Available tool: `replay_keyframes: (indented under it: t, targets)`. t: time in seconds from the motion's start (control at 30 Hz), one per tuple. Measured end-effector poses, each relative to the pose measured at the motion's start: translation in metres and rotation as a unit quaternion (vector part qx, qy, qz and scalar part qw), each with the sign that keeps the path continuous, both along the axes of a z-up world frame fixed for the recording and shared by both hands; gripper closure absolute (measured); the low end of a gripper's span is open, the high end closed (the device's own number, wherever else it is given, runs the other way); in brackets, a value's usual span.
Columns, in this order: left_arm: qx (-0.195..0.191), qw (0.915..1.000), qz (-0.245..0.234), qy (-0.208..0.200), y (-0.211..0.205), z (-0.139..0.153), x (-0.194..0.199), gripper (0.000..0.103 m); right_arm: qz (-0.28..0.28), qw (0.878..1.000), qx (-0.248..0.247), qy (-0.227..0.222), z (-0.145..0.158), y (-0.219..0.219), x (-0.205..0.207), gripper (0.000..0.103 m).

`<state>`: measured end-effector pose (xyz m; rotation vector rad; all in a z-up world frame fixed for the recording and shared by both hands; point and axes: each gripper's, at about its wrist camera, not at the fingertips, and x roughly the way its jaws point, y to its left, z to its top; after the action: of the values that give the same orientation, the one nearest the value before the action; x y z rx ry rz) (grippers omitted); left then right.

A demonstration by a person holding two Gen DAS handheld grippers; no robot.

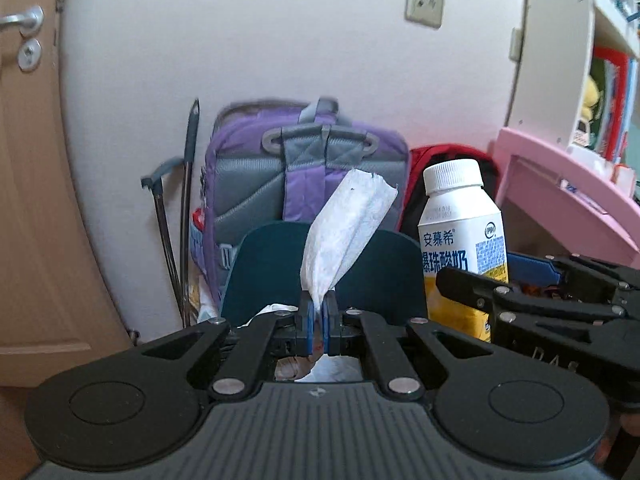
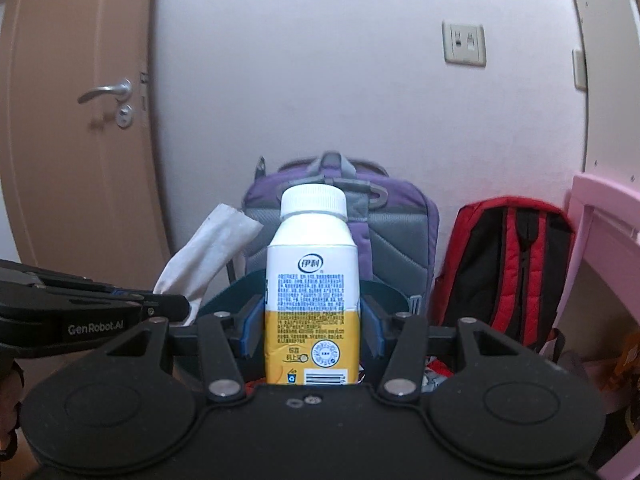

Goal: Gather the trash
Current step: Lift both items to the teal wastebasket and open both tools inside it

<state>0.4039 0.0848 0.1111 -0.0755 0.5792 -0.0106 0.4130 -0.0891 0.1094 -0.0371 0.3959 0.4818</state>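
1. The left hand-held gripper point(image 1: 319, 312) is clamped tight on a white tissue point(image 1: 344, 236); its blue pads point(image 1: 308, 320) pinch the gathered lower end, and the loose sheet fans up toward one o'clock. The paper is light and limp, so a pinch on the bunched part suits it, and a light one should serve, though a thin edge might tear or slip free.

2. The right hand-held gripper point(image 2: 312, 328) holds a yoghurt drink bottle point(image 2: 311, 292) upright, its jaws set wide against the two flat sides at the yellow lower band. The white screw cap is on. The body looks like a stiff, smooth carton, probably slippery under a weak squeeze and easy to dent under a hard one; I cannot tell whether it is full or empty, so its weight is uncertain. Low on the flat sides seems the soundest hold.

3. Just beyond both sets of jaws curves a dark teal rim point(image 1: 276, 268), perhaps the bin the trash goes into, though too little shows to be sure.

4. Farther back, a purple backpack point(image 2: 400, 236) leans at the wall at twelve o'clock, with a red backpack point(image 2: 508, 264) at three o'clock beside pink furniture point(image 1: 560, 188).

5. The door point(image 2: 72, 160) stands farthest, at nine o'clock.
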Motion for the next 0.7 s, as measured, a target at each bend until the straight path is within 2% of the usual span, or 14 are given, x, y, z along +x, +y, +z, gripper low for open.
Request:
replay_keyframes:
  t: [0.3, 0.57, 0.7]
  targets:
    - [-0.005, 0.9977, 0.001, 0.068, 0.008, -0.043, 0.056, 0.099, 0.012, 0.998, -0.049, 0.045, -0.038, 0.022, 0.042, 0.053]
    - [0.02, 0.9921, -0.003, 0.124, 0.005, -0.072, 0.087, 0.099, 0.026, 0.991, -0.093, 0.092, -0.057, 0.037, 0.061, 0.052]
    - [0.032, 0.9898, -0.008, 0.138, 0.003, -0.08, 0.093, 0.099, 0.031, 0.988, -0.109, 0.107, -0.063, 0.04, 0.066, 0.052]
